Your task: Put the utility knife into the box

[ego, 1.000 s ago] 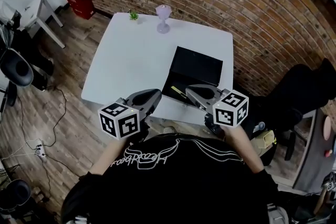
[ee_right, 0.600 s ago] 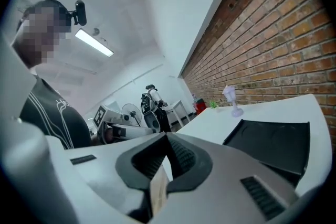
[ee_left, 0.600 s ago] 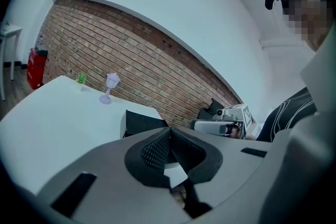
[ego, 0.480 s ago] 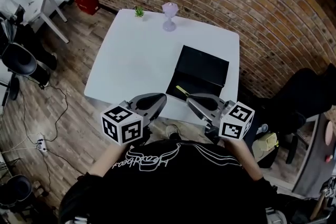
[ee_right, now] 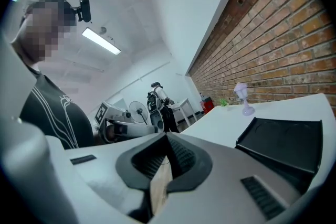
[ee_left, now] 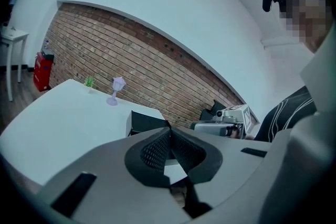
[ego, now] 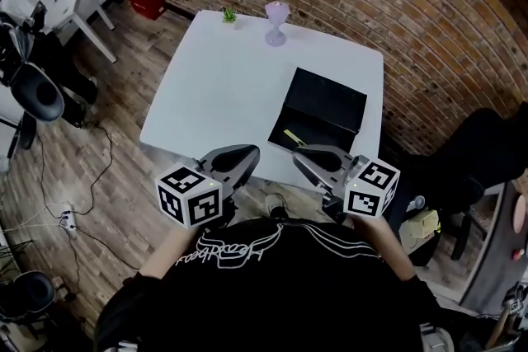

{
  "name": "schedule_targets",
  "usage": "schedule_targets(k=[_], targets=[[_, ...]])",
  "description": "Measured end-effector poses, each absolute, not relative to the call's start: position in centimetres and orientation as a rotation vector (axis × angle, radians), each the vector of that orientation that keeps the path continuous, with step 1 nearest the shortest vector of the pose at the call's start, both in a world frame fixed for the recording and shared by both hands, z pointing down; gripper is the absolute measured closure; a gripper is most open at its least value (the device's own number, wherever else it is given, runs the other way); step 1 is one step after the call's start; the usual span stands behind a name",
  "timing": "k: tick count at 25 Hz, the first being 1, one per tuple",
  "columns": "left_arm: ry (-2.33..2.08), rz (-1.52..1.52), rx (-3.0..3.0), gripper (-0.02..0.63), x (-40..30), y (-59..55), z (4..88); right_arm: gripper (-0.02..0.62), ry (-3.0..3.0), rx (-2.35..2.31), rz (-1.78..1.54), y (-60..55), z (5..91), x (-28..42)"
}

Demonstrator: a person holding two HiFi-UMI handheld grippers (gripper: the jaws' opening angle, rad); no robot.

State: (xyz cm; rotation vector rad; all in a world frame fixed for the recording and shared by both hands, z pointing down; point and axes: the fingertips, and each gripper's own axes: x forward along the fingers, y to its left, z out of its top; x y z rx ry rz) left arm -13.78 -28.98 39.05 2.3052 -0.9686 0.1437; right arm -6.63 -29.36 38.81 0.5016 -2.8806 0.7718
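Left gripper [ego: 247,154] and right gripper [ego: 302,157] fingers pressed together, near the box [ego: 327,106].

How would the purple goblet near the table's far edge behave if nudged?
Probably tippy: the purple goblet stands upright on a thin stem, bowl carried high. Likely light, as it looks small; material cannot be told. On the smooth white table it may slide a little before toppling, then roll.

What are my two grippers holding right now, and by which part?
Nothing. The left gripper and the right gripper both have their jaws together with nothing between them. The yellow utility knife lies at the black box's near end, untouched.
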Motion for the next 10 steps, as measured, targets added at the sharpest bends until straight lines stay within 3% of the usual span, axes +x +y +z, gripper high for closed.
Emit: schedule_targets(k=[10], targets=[[-0.982, 0.157, 2.290, 0.574, -13.72, -28.01, 39.29, 0.594, -2.864, 0.497, 0.778, -28.38, 39.26, -6.63]])
